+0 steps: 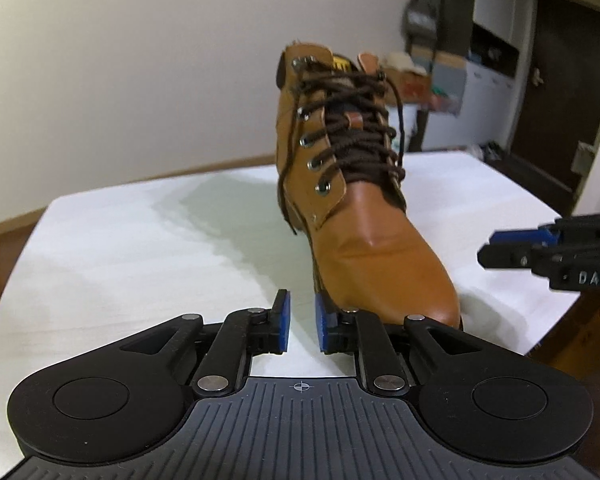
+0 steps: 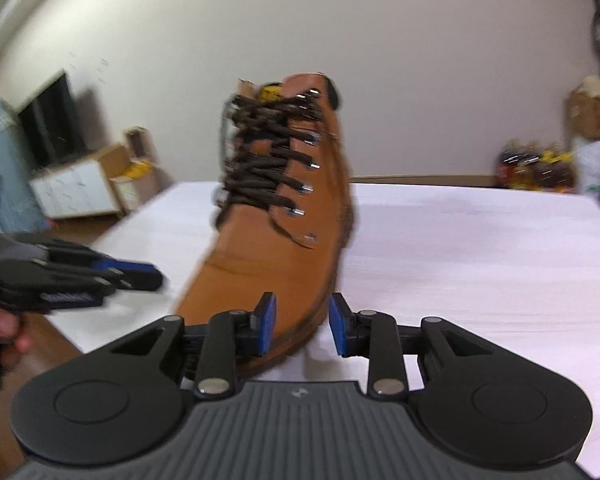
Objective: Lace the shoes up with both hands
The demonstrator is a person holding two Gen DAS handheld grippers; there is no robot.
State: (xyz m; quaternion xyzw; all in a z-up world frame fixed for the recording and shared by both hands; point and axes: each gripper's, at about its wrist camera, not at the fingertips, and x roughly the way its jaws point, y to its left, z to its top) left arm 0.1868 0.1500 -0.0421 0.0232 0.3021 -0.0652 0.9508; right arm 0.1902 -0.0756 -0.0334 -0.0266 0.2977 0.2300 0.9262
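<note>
Left gripper (image 1: 300,322) jaws spread, nothing btwn them, just beside boot (image 1: 364,216) toe. Right gripper (image 2: 302,328) jaws wide apart, empty, near toe. Boot upright on white desk (image 1: 140,260), brown laces (image 1: 352,128) threaded.

White capital letters "DAS" show on the black side of the right gripper (image 1: 485,249), reaching in from the right edge of the left wrist view; whatever may follow those letters is cut off by the frame. There is a yellow label (image 1: 341,63) with dark marks on the boot (image 1: 364,240) tongue, up at the collar, but it is too blurred to read in either view. A cardboard box (image 2: 594,114) at the far right of the right wrist view carries red print, also too smeared to make out.
</note>
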